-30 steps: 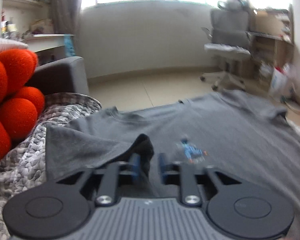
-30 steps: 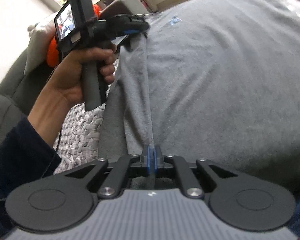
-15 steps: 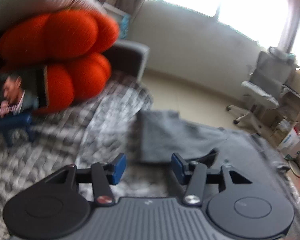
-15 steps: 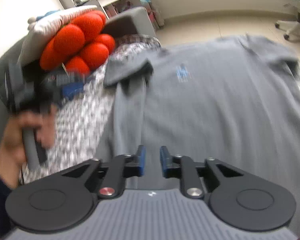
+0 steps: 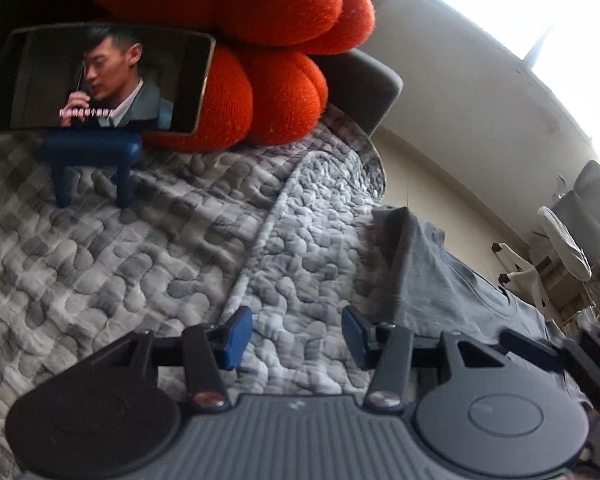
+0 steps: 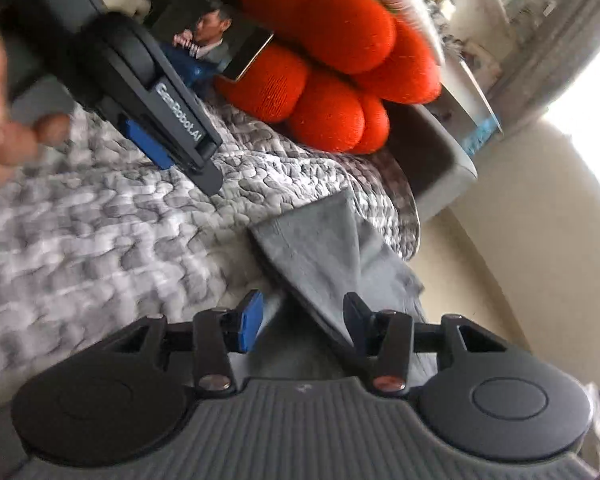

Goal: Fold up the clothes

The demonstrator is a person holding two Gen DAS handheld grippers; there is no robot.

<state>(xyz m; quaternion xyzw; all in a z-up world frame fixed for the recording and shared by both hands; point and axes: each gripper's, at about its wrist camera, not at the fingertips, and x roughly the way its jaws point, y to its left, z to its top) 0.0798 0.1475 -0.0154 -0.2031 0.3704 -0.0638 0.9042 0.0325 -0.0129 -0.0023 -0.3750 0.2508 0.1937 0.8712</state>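
Hovering over the grey pebble-patterned quilt [image 5: 148, 264], the left gripper [image 5: 296, 334] has its blue-padded jaws spread wide with nothing between them. The right gripper [image 6: 303, 322] is released too, jaws apart and empty, poised just above the near edge of the grey T-shirt [image 6: 332, 256]. That shirt [image 5: 432, 280] lies on the quilt, its sleeve folded in, on the side away from the orange knot cushion [image 5: 260, 56]. Leaning against the cushion is a phone [image 5: 100, 80] playing a video, propped on a small blue stand [image 5: 90, 156]. In the right wrist view a hand [image 6: 0, 120] holds the left gripper between the cushion [image 6: 340, 80] and the shirt, above the quilt.
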